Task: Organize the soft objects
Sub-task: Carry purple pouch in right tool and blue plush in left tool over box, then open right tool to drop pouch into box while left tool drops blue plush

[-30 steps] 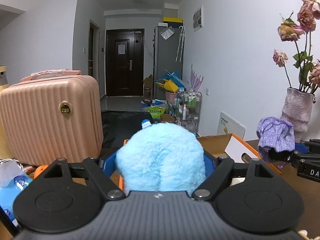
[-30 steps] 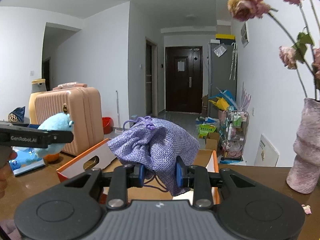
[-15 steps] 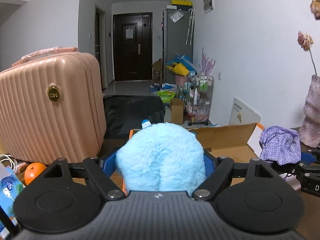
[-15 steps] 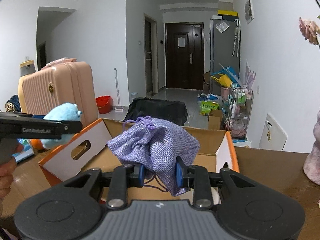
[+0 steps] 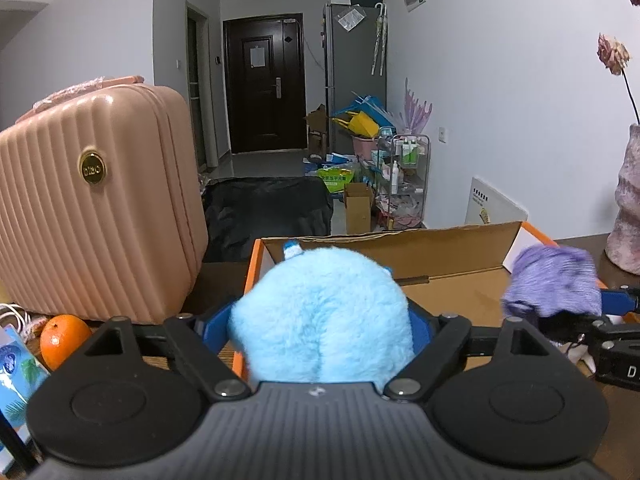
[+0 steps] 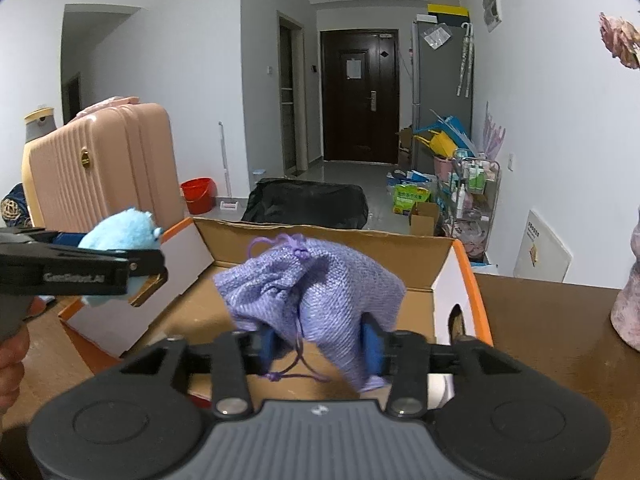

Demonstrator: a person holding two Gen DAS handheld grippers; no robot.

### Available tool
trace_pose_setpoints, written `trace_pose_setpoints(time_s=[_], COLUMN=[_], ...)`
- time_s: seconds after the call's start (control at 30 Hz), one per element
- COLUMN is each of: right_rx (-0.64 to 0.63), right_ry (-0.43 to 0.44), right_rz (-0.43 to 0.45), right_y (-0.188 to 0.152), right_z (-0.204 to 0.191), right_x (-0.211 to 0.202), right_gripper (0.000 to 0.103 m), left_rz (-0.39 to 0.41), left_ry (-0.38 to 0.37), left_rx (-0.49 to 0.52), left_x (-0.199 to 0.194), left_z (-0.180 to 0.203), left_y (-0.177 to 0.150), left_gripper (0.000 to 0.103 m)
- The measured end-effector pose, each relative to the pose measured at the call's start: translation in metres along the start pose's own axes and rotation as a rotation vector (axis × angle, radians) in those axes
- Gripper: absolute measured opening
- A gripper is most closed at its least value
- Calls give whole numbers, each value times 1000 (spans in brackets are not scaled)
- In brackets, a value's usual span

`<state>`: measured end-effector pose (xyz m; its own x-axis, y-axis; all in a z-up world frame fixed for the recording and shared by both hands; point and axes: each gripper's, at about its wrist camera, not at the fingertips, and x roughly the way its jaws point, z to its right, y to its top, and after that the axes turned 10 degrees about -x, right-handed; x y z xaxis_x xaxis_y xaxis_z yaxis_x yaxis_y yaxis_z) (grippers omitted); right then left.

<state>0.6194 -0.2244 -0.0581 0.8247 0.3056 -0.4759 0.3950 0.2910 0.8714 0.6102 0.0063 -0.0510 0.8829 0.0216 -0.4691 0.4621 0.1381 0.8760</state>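
The left gripper, marked "GenRobot.AI", is opening around one blue plush. The right gripper is opening too, one purple pouch loose between its fingers. Both hang over one box.

Soft, even indoor light fills both views, brightest on the white walls and dimmer toward the far dark door, with only faint shadows inside the cardboard box and a mild sheen on the pink suitcase. Fisheye distortion bends the walls and leaves dark corners at the frame edges. The purple drawstring pouch is smeared by motion blur in the left wrist view, while the near gripper bodies stay sharp.
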Motion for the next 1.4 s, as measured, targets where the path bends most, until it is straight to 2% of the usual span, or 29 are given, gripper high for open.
trace_pose_setpoints(time_s=[0.07, 0.1, 0.13, 0.17, 0.2, 0.37, 0.7, 0.93, 1.07, 1.2, 1.4], right_rx=[9, 17, 24, 26, 26, 31, 54, 61, 70, 94, 103], right_ry=[-9, -8, -11, -17, -25, -31, -54, -85, -98, -94, -119], right_rz=[5, 6, 10, 14, 18, 26, 68, 84, 96, 107, 109], right_y=[0, -1, -1, -1, -1, -2, 3, 1, -1, -1, 0], right_z=[3, 5, 7, 7, 7, 9, 15, 19, 21, 19, 6], right_x=[-3, -4, -5, -6, -7, -10, -23, -47, -65, -79, -96], right_gripper=[63, 70, 87, 99, 102, 103, 103, 103, 103, 103, 103], left_rz=[-3, 1, 7, 17, 32, 27, 52, 66, 81, 85, 102], left_ry=[-10, -14, -12, -10, -6, -29, -19, 16, 46, 46, 88], left_rx=[-14, -22, -34, -49, -67, -144, -174, -168, -125, -175, -212], left_x=[-2, 0, -1, -2, -5, -4, -13, -23, -38, -56, -81], left_z=[-1, -3, -5, -8, -10, -23, -27, -28, -32, -41, -44], left_y=[1, 4, 5, 5, 5, 10, 10, 14, 11, 14, 16], left_gripper=[101, 103, 103, 103, 103, 103, 103, 103, 103, 103, 103])
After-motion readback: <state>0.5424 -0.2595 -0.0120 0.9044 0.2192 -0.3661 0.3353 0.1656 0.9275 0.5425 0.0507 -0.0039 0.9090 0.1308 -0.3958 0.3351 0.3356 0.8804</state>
